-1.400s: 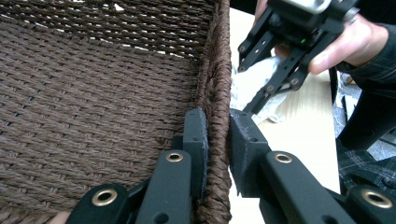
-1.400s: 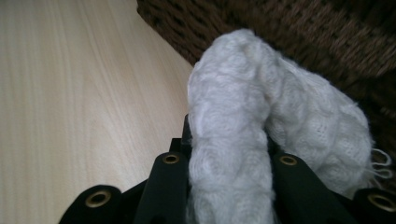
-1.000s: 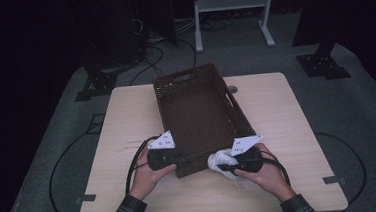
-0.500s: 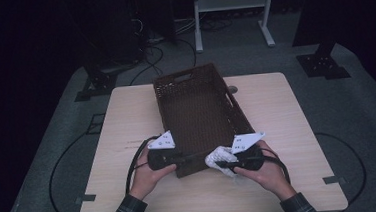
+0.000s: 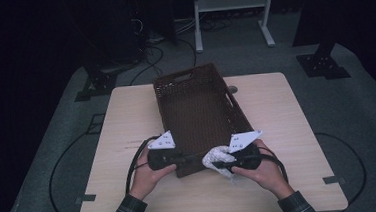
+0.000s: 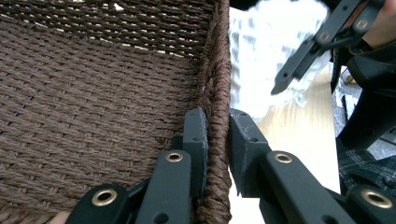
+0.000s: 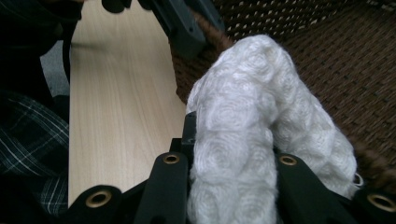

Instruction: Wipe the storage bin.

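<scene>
You're pinching the basket (image 6: 93,93) rim with the left gripper (image 6: 217,135) while the right gripper (image 7: 233,154) is clamping the white cloth (image 7: 252,126) just outside it, risking snagging the weave and tipping it.

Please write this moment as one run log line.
left tongs: shut on basket rim | right tongs: shut on white cloth | cloth at basket edge

Left hand-held gripper (image 6: 217,135) clamped on the basket (image 5: 196,110) near rim; right hand-held gripper (image 7: 233,140), just right of it, pinching the white cloth (image 7: 252,121).
</scene>
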The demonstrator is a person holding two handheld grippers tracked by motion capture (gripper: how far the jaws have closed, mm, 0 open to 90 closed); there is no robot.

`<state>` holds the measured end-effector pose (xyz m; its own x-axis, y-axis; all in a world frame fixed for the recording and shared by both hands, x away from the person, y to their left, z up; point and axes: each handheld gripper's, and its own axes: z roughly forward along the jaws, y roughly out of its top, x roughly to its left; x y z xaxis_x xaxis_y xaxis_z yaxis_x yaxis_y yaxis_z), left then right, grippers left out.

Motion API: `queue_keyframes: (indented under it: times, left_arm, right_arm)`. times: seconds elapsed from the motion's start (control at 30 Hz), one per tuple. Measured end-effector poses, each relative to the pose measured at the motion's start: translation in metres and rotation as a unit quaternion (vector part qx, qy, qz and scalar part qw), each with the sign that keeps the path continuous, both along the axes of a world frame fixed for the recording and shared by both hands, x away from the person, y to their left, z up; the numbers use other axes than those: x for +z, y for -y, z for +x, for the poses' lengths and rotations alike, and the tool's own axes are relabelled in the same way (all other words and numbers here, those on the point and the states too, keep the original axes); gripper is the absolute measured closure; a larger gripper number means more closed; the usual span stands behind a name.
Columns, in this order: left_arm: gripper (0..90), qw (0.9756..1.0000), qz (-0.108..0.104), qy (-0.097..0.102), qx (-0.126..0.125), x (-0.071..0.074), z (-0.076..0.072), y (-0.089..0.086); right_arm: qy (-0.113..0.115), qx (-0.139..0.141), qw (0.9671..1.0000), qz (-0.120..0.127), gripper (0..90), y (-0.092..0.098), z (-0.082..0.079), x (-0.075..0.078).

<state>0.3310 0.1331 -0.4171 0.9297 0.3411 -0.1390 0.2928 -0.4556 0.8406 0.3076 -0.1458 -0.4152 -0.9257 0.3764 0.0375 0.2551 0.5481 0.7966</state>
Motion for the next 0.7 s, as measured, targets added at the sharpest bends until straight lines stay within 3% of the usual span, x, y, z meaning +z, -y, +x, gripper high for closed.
queue_keyframes:
  times: [0.37, 0.7]
  left_arm:
    - [77.2, 1.0000, -0.001, 0.001, -0.002, 0.000, 0.000, 0.000]
    - [77.3, 1.0000, -0.001, 0.000, -0.002, 0.000, 0.000, 0.000]
  right_arm:
    - [-0.029, -0.005, 0.9988, -0.039, 74.7, -0.006, 0.008, -0.028]
    - [-0.051, -0.007, 0.9973, -0.052, 74.6, -0.009, 0.013, -0.043]
